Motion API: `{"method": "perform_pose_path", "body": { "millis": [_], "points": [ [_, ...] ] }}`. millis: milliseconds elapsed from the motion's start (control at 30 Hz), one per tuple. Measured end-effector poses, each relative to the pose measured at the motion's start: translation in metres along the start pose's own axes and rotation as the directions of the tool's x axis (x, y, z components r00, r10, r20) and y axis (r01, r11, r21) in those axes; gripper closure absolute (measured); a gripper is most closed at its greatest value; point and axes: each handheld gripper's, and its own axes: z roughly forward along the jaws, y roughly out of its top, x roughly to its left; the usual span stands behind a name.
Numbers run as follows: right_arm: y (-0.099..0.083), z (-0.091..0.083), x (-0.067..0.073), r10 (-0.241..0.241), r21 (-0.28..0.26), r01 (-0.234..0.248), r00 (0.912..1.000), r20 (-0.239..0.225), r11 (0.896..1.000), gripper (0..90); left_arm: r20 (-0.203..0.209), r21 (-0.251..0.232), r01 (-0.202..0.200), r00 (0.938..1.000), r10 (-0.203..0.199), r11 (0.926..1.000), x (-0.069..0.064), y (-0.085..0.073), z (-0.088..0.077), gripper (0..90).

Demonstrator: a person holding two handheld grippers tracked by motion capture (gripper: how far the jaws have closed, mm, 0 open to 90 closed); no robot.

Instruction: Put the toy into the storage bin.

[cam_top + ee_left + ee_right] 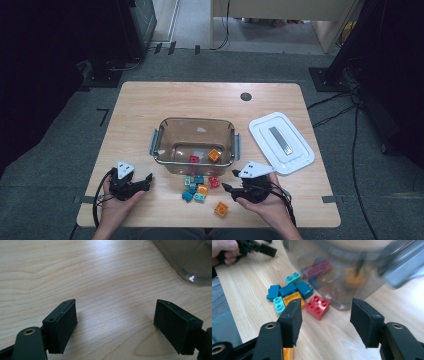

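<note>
Bricks: a loose cluster of toy bricks (pixel 199 187) lies on the table just in front of the bin, on the person's side.
Bin: clear plastic bin (pixel 165 127) stands mid-table, lid off, clips down at both ends.
Done: two bricks already lie in the bin, a red one (pixel 194 159) and an orange one (pixel 214 155), near its front wall.
Left: going by the high view, about seven bricks wait outside the bin, so the job looks well under half done.
Red brick: the red brick (pixel 317 306) of the cluster lies closest to the bin's front wall, almost touching it.
Teal bricks: several dark teal and pale teal bricks (pixel 287 288) sit bunched together in front of the bin, with a yellow-orange one among them.
Stray brick: one orange brick (pixel 221 209) lies apart from the cluster, farther from the bin, near the table's front edge.
Right gripper: right gripper (pixel 325 322) hangs low just in front of the bin, jaws apart with nothing between them, aimed toward the red brick.
Left gripper: left gripper (pixel 115 325) rests to the bin's left front, jaws wide apart over bare wood, holding nothing.
Lid: white lid (pixel 281 142) lies to the right of the bin, touching nothing.
Next: judging by the aim, one more brick is due for pickup and drop into the bin.
</note>
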Motion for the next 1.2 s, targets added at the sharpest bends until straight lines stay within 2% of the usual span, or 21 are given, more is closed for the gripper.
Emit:
{"method": "perform_pose_path", "body": {
  "millis": [100, 133, 167, 200, 367, 400, 633, 767, 800, 967, 1000, 1033, 1200],
  "points": [
    [-0.006, 0.015, 0.002, 0.021, 0.024, -0.021, 0.9997, -0.011, 0.999, 45.8, 0.000, 0.000, 0.000, 1.0000, 0.000, 1.0000, 0.000, 0.000, 0.000, 18.6],
    [-0.009, 0.025, 0.005, 0.026, 0.036, -0.026, 0.9997, -0.003, 0.999, 46.9, 0.000, 0.000, 0.000, 1.0000, 0.000, 1.0000, 0.000, 0.000, 0.000, 18.6],
    [-0.009, 0.025, 0.005, 0.026, 0.036, -0.026, 0.9997, -0.003, 0.999, 46.9, 0.000, 0.000, 0.000, 1.0000, 0.000, 1.0000, 0.000, 0.000, 0.000, 18.6],
    [-0.011, 0.033, 0.007, 0.041, 0.045, -0.042, 0.9991, 0.005, 0.998, 47.4, 0.000, 0.000, 0.000, 1.0000, 0.000, 1.0000, 0.000, 0.000, 0.000, 18.6],
    [-0.016, 0.046, 0.012, 0.075, 0.053, -0.076, 0.9970, 0.017, 0.996, 48.4, 0.000, 0.000, 0.000, 1.0000, 0.000, 1.0000, 0.000, 0.000, 0.000, 18.6],
    [-0.018, 0.052, 0.015, 0.088, 0.056, -0.090, 0.9955, 0.034, 0.994, 48.5, 0.000, 0.000, 0.000, 1.0000, 0.000, 1.0000, 0.000, 0.000, 0.000, 18.6],
    [-0.017, 0.065, 0.022, 0.128, 0.058, -0.133, 0.9889, 0.075, 0.990, 48.3, 0.000, 0.000, 0.000, 1.0000, 0.000, 1.0000, 0.000, 0.000, 0.000, 18.6],
    [-0.017, 0.073, 0.028, 0.121, 0.070, -0.128, 0.9884, 0.091, 0.989, 47.1, 0.000, 0.000, 0.000, 1.0000, 0.000, 1.0000, 0.000, 0.000, 0.000, 18.6],
    [-0.017, 0.076, 0.032, 0.104, 0.077, -0.114, 0.9874, 0.119, 0.990, 47.0, 0.000, 0.000, 0.001, 1.0000, -0.001, 1.0000, 0.000, 0.000, 0.000, 18.6],
    [-0.018, 0.080, 0.035, 0.100, 0.070, -0.112, 0.9829, 0.154, 0.991, 48.1, 0.000, 0.000, 0.000, 1.0000, 0.000, 1.0000, 0.000, 0.000, 0.000, 18.6],
    [-0.018, 0.080, 0.035, 0.102, 0.067, -0.114, 0.9822, 0.158, 0.991, 49.3, 0.000, 0.000, 0.001, 1.0000, -0.001, 1.0000, 0.000, 0.000, 0.000, 18.6],
    [-0.018, 0.081, 0.036, 0.099, 0.059, -0.111, 0.9805, 0.170, 0.992, 54.6, 0.000, 0.000, 0.001, 1.0000, -0.001, 1.0000, 0.000, 0.000, 0.000, 18.6],
    [-0.019, 0.080, 0.035, 0.098, 0.055, -0.107, 0.9829, 0.156, 0.993, 59.6, 0.000, 0.000, 0.001, 1.0000, -0.001, 1.0000, 0.000, 0.000, 0.000, 18.6]
  ]
}}
